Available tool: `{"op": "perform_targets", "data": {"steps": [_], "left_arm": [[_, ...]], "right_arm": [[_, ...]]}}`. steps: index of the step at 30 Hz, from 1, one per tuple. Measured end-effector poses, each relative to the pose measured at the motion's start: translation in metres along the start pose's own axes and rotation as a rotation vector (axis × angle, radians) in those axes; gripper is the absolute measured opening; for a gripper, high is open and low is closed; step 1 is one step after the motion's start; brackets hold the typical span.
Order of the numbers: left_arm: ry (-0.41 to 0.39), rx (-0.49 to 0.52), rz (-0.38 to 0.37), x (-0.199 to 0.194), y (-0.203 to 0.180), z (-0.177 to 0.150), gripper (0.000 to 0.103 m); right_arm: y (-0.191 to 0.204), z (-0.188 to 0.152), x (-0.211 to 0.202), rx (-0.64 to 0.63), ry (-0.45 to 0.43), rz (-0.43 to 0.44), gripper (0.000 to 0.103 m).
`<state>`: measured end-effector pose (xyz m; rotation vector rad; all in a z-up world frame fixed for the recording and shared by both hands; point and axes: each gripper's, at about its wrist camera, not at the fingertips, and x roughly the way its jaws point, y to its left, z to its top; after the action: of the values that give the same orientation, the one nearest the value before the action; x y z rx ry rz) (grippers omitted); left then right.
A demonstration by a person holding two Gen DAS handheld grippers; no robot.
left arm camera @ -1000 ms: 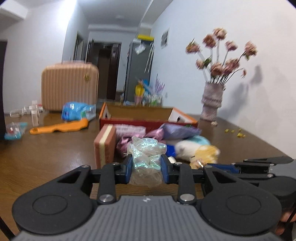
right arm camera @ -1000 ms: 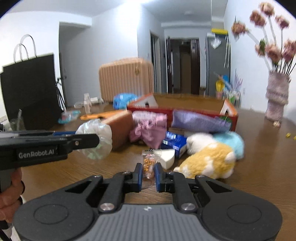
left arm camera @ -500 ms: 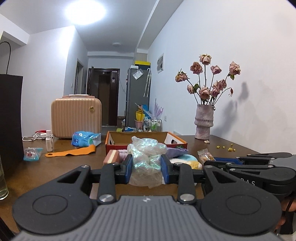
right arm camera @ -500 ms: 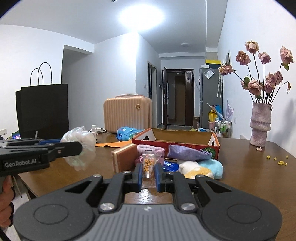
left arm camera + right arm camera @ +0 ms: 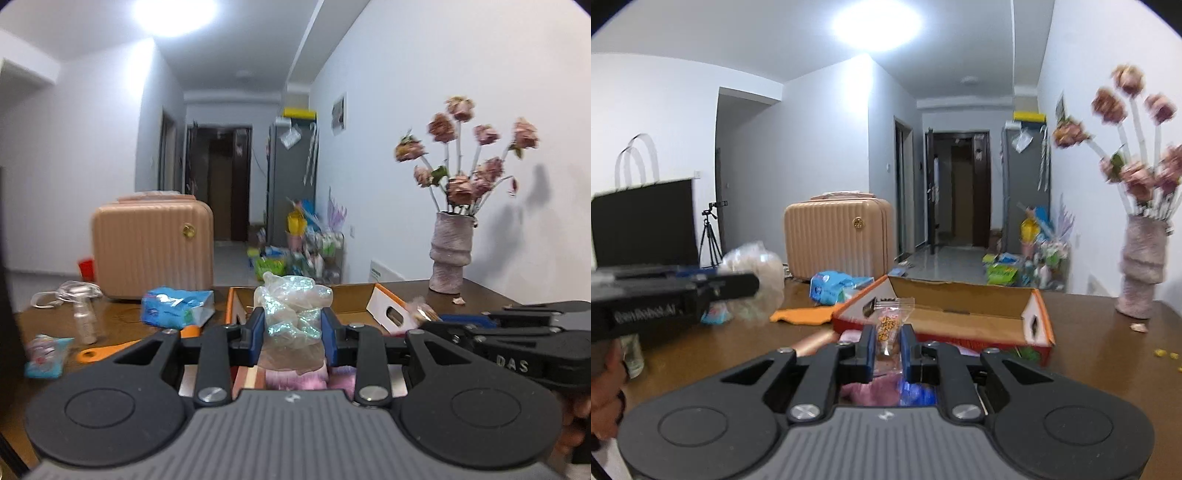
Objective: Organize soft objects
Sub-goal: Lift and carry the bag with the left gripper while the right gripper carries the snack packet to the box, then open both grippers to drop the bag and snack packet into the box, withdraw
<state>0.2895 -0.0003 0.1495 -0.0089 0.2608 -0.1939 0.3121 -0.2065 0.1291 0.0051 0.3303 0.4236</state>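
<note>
In the left wrist view, the left gripper (image 5: 291,328) is seen with its jaws clamped on a crumpled iridescent bag (image 5: 290,314), low in the centre of the frame. The right gripper (image 5: 517,332) enters from the right edge, side-on, so its jaws cannot be read there. Only this view shows the small bottle (image 5: 84,325) and blue packet (image 5: 46,354) at lower left.

In the right wrist view, the right gripper (image 5: 887,343) is shown with its jaws pressed on a clear snack packet (image 5: 888,325), low in the centre. Only here are a black bag (image 5: 642,221) and a tripod (image 5: 710,236) seen at left. The left gripper (image 5: 665,299) is blurred at left, the bag a pale smear beside it.

The box (image 5: 960,314) lies open on the surface (image 5: 1108,350) behind both loads. Items under the grippers are mostly hidden: only pink cloth (image 5: 295,378) and something blue (image 5: 918,393) peek through. The flowers (image 5: 1126,122) are motion-blurred.

Compared with a second earlier, both loads are held higher and nearer the box, and the plush toys are no longer visible.
</note>
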Motion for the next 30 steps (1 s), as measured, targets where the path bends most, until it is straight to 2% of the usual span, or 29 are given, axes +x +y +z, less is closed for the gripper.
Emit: {"op": "perform_targets", "data": {"steps": [3, 6, 9, 12, 16, 18, 19, 20, 21, 22, 26, 30], "left_arm": [[0.061, -0.042, 0.002, 0.069, 0.016, 0.035, 0.032], [0.161, -0.074, -0.014, 0.145, 0.03, 0.065, 0.032], [0.289, -0.077, -0.028, 0.222, 0.042, 0.079, 0.032], [0.428, -0.091, -0.017, 0.3, 0.056, 0.072, 0.032], [0.569, -0.064, -0.005, 0.374, 0.075, 0.043, 0.037], [0.605, -0.071, 0.019, 0.394, 0.081, 0.031, 0.057], [0.603, -0.074, 0.018, 0.398, 0.084, 0.027, 0.065], [0.582, -0.067, 0.0, 0.397, 0.085, 0.026, 0.071], [0.578, -0.061, -0.011, 0.395, 0.085, 0.026, 0.07], [0.574, -0.053, -0.009, 0.394, 0.084, 0.028, 0.071], [0.549, -0.033, -0.026, 0.385, 0.085, 0.036, 0.075], [0.519, -0.034, -0.013, 0.365, 0.084, 0.054, 0.075]], "right_arm": [[-0.025, 0.043, 0.063, 0.02, 0.044, 0.028, 0.014], [-0.049, 0.078, 0.129, 0.06, 0.127, 0.075, 0.014], [-0.071, 0.103, 0.204, 0.082, 0.227, 0.07, 0.014], [-0.094, 0.11, 0.276, 0.138, 0.345, 0.059, 0.014], [-0.119, 0.095, 0.354, 0.228, 0.471, 0.04, 0.014], [-0.127, 0.082, 0.384, 0.28, 0.52, 0.046, 0.017], [-0.129, 0.076, 0.392, 0.309, 0.532, 0.047, 0.017], [-0.131, 0.071, 0.402, 0.347, 0.543, 0.049, 0.021], [-0.133, 0.066, 0.408, 0.383, 0.555, 0.076, 0.026], [-0.133, 0.062, 0.411, 0.394, 0.561, 0.079, 0.025], [-0.136, 0.059, 0.409, 0.404, 0.546, 0.057, 0.04], [-0.131, 0.076, 0.376, 0.353, 0.515, 0.031, 0.04]]}}
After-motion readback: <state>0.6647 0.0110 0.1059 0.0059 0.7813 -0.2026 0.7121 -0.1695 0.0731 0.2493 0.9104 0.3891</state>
